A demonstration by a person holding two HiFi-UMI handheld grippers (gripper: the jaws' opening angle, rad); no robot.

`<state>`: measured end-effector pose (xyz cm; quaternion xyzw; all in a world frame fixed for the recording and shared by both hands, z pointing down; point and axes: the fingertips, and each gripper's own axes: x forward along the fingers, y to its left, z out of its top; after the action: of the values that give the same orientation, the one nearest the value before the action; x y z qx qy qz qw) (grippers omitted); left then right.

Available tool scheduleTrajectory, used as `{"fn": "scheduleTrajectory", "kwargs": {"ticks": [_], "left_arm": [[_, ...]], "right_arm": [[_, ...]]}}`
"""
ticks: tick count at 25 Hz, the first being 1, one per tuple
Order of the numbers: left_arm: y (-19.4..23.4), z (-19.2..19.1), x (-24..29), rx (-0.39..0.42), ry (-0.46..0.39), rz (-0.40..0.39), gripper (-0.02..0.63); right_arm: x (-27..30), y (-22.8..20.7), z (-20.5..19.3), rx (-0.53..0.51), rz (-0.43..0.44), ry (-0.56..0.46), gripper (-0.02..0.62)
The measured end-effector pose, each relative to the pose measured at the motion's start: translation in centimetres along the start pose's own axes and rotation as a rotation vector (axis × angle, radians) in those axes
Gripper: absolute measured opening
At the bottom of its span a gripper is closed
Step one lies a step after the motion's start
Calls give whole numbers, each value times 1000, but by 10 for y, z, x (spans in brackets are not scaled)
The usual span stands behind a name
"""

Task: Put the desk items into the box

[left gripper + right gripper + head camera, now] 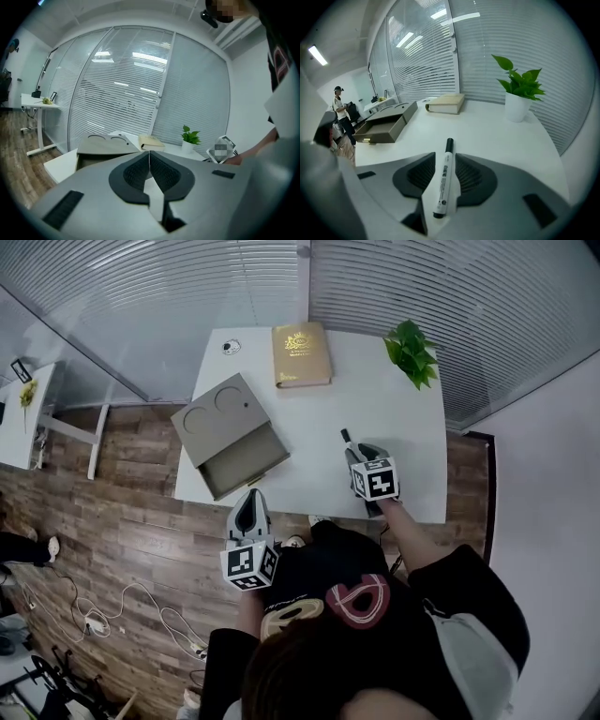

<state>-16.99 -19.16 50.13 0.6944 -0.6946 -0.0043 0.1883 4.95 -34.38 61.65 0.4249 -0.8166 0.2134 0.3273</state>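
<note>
Right gripper (446, 161): jaws spread, straddling marker (444, 180) lying on desk (497, 136) | Left gripper (149, 163): jaws pressed together, empty | Box (228, 435): drawer open, desk's left side

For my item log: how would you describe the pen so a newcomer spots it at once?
Find the white table, then its near right edge, where the right gripper sits. The pen lies between that gripper's open jaws. It is the only slim white stick with a black cap; the book, box and plant are bulkier.
</note>
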Motion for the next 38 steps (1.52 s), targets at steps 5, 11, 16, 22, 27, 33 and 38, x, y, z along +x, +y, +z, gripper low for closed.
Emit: {"fn": "scheduleTrajectory", "kwargs": {"ticks": [5, 11, 16, 22, 27, 33, 38], "left_arm": [[4, 1, 6, -4, 1, 27, 18], [9, 4, 6, 23, -13, 63, 18], [12, 4, 7, 17, -8, 68, 18], [11, 1, 5, 13, -2, 72, 18], [13, -2, 0, 4, -8, 88, 18], [13, -3, -7, 6, -16, 108, 18], [17, -1, -13, -3, -24, 126, 18]], "right_arm": [[14, -1, -5, -14, 11, 46, 137], [25, -2, -11, -33, 2, 84, 137], [27, -2, -12, -53, -6, 95, 118], [26, -4, -12, -46, -10, 100, 109], [26, -5, -13, -51, -14, 106, 80], [24, -6, -14, -41, -8, 125, 77], [22, -2, -9, -50, 0, 107, 75]]}}
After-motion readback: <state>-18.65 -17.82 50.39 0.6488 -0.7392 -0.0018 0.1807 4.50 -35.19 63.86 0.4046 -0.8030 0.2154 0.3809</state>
